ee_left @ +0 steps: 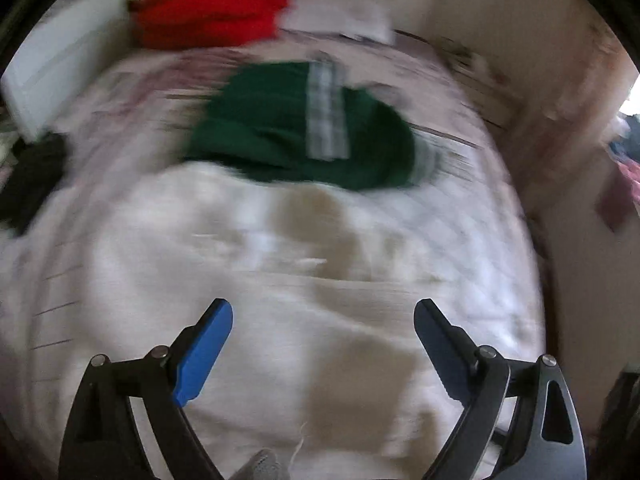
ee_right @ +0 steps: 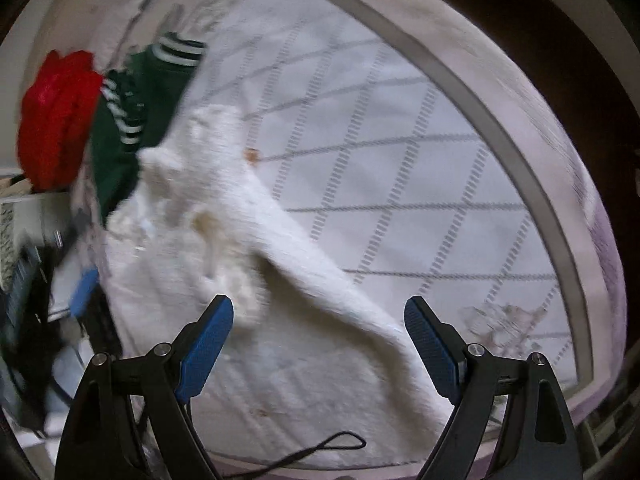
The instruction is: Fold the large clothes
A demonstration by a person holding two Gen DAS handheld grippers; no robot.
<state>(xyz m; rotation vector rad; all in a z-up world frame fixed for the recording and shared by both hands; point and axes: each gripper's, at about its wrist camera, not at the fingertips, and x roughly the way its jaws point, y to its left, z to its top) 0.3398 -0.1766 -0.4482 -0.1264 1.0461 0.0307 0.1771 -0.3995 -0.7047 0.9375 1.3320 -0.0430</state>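
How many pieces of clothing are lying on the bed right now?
3 clear ones: a white fluffy garment spread nearest the grippers, a green garment with striped trim beyond it, and a red one farthest back. A dark item at the bed's edge is too blurred to identify.

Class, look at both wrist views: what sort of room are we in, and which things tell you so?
Most likely a bedroom. A bare quilted mattress with a diamond stitch pattern fills the view, with clothes lying on it: a white fluffy garment, a green garment and a red one.
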